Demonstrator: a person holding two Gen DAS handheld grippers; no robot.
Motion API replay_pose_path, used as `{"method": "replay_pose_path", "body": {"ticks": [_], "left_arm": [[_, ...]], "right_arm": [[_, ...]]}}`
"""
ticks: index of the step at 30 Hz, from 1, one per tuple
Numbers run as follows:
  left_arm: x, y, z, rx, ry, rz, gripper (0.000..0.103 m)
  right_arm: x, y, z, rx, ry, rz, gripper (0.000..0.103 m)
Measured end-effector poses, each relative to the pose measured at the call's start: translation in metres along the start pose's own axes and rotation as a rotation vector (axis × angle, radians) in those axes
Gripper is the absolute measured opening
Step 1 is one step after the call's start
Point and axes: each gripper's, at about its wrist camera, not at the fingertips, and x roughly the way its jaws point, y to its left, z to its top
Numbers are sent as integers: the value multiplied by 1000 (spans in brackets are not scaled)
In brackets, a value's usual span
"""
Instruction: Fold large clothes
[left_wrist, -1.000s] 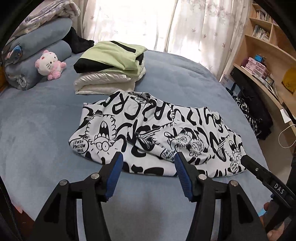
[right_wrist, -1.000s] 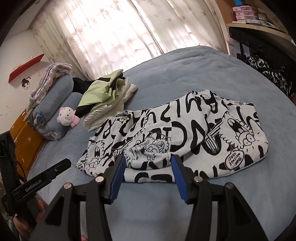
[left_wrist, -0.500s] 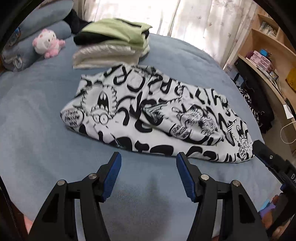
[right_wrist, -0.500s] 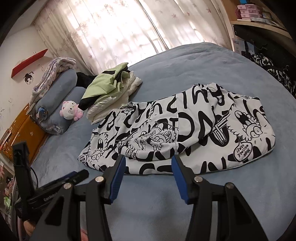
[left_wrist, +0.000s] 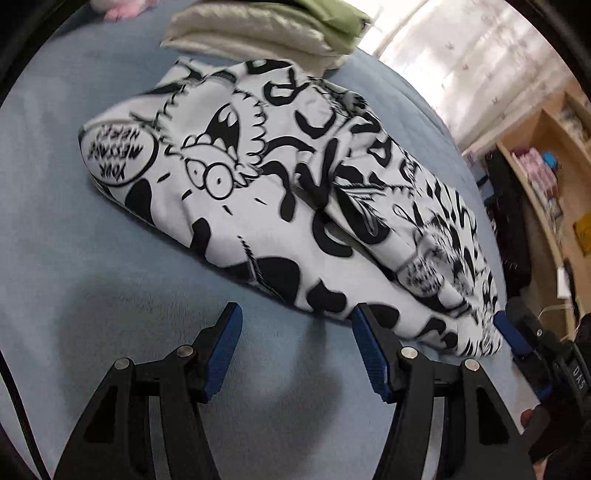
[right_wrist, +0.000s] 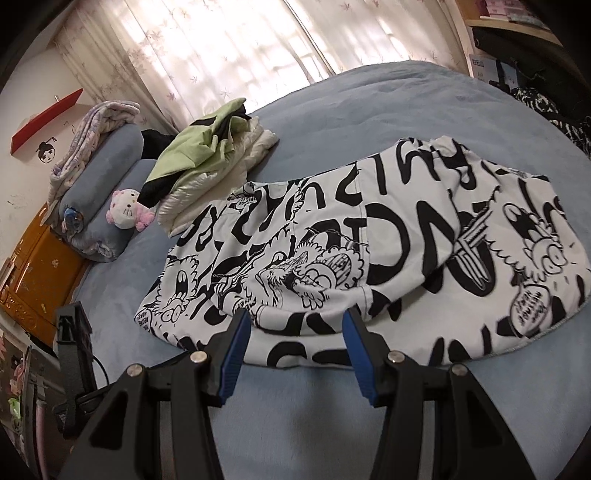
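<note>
A white garment with black cartoon print (left_wrist: 295, 177) lies folded in a long band across the blue bed (left_wrist: 92, 277). My left gripper (left_wrist: 297, 317) hangs open, low over the bedcover just in front of the garment's near edge, towards its left end, with nothing between its blue pads. In the right wrist view the same garment (right_wrist: 369, 258) stretches across the picture. My right gripper (right_wrist: 295, 321) is open right at the near folded edge, without pressing on the cloth. The right gripper's blue fingers (left_wrist: 513, 339) show at the garment's right end.
A stack of folded clothes, green on cream (right_wrist: 207, 162), sits behind the garment. Rolled blue bedding (right_wrist: 103, 173) and a pink and white plush toy (right_wrist: 127, 214) lie at the far left. Wooden shelves (left_wrist: 554, 166) and dark clothes (right_wrist: 546, 107) stand beyond the bed's right side.
Both grippers have sunk towards the garment's near edge. The left one dropped more and rolled, so the garment now fills its view. Neither has taken hold of anything.
</note>
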Motion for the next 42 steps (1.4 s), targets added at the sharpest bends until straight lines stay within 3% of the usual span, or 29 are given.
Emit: {"method": "replay_pose_path", "body": {"ticks": [9,19,21,23,24,27,30,33,36,42], "left_arm": [[34,17,31,-76,-75,-73,61],[51,16,72,-94,-190,-55,60],[48,21,76,-115,-236,-34,50],[44,19,77,-121,-283,4,31],[41,16,77,-104,-315,16,26],[29,-1,75,-12,-395,71,14],[18,-39,72,153,-481,163,10],[5,-72,72,263,-539,187,9],[-7,-101,69,355,-574,180,9],[-16,-182,52,568,-612,113,9]], "right_arm": [[31,-1,19,-17,11,-2,52],[76,4,47,-124,-28,-85,52],[91,5,49,-175,-30,-127,51],[107,5,46,-202,-3,-158,39],[117,3,41,-217,18,-176,34],[121,4,32,-260,2,-203,34],[122,2,30,-253,8,-199,35],[122,-4,29,-226,9,-172,35],[119,-10,29,-193,7,-132,35],[109,-35,27,-39,39,32,35]]}}
